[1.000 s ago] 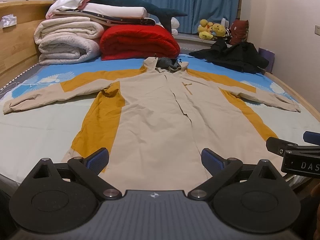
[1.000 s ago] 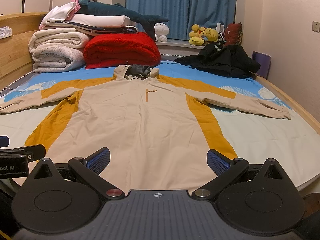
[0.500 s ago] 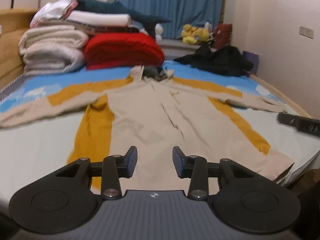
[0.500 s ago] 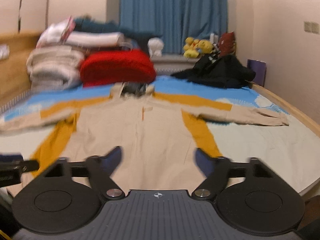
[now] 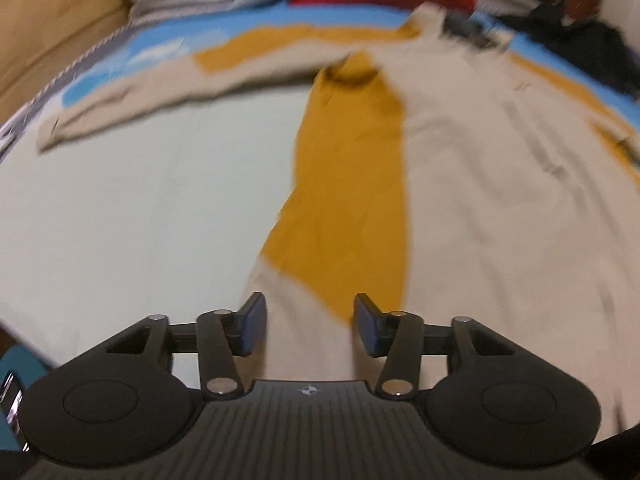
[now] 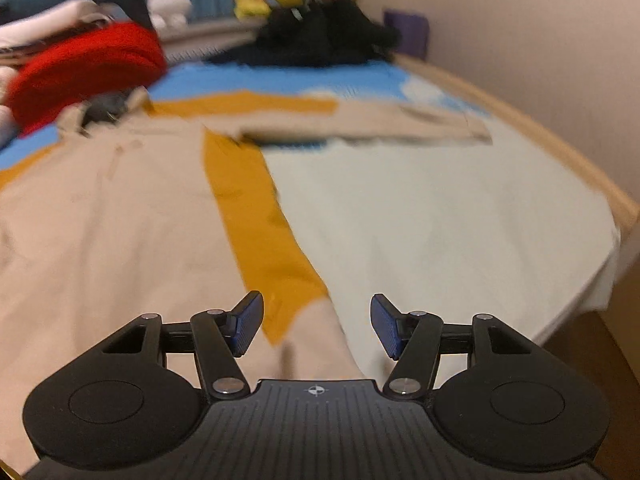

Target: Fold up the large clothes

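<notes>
Both tools have dropped to the hem corners of the coat (image 5: 460, 184) spread flat on the bed (image 5: 140, 200). Left tool (image 5: 307, 330) reopening, right tool (image 6: 316, 326) half-open, both gripping nothing; folding hasn't started.

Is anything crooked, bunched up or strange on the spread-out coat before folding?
Nothing clearly stands out. The coat lies flat on the bed, both sleeves out; the frames are blurred, so small wrinkles cannot be judged.

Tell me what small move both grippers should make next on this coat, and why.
Probably lower each onto its bottom hem corner and close. The coat lies flat and unfolded; the left gripper, jaws opening, and the right gripper hover over those corners, nothing pinched.
</notes>
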A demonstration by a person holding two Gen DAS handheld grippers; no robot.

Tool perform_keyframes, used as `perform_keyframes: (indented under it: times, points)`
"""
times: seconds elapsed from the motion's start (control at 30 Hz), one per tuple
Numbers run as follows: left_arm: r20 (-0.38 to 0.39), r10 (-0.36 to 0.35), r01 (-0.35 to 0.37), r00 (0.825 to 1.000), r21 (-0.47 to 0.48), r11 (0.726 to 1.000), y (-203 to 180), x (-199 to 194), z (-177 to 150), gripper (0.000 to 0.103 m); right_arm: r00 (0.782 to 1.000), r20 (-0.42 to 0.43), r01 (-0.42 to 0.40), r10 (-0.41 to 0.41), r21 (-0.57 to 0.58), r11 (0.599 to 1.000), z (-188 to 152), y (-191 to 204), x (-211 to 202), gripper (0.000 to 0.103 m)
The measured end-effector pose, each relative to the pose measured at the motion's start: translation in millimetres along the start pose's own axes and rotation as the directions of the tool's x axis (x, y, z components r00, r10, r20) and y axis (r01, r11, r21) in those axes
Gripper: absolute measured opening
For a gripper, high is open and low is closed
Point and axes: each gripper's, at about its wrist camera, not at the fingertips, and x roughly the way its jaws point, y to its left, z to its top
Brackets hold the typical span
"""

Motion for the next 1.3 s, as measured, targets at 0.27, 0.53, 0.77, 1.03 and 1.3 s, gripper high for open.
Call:
perform_keyframes:
  times: [0.27,0.53,0.77,1.03,1.3]
  points:
    - [-0.075,-0.007,-0.001,0.997,-0.096,0.995,29,14,-10,0.019,0.987,-0.157,0.036,-0.024,0.075,0.997,-17,-8,23,0.044]
    - [0.023,-0.026,0.029,0.999,-0.137,0.990,40,-30,-10,0.004,0.998,-0.053,-0.025,0.032,0.134,0.991,-10,-18,-8,0.004]
    - [-0.047,0.075,-0.078,0.996,-0.059,0.995,29,-29,-9,0.015,0.995,-0.097,0.032,-0.020,0.131,0.991,-10,-17,-18,0.004]
    - [0.018,-0.114,0.114,0.993,0.006,0.993,-6,-40,-6,0.029,0.992,0.105,0.071,-0.073,0.024,0.997,1,9,-38,0.010]
    - [-0.065,-0.140,0.141,0.988,0.016,0.990,-23,-30,-7,0.044,0.981,-0.191,-0.055,0.029,-0.131,0.990,-17,41,14,0.036]
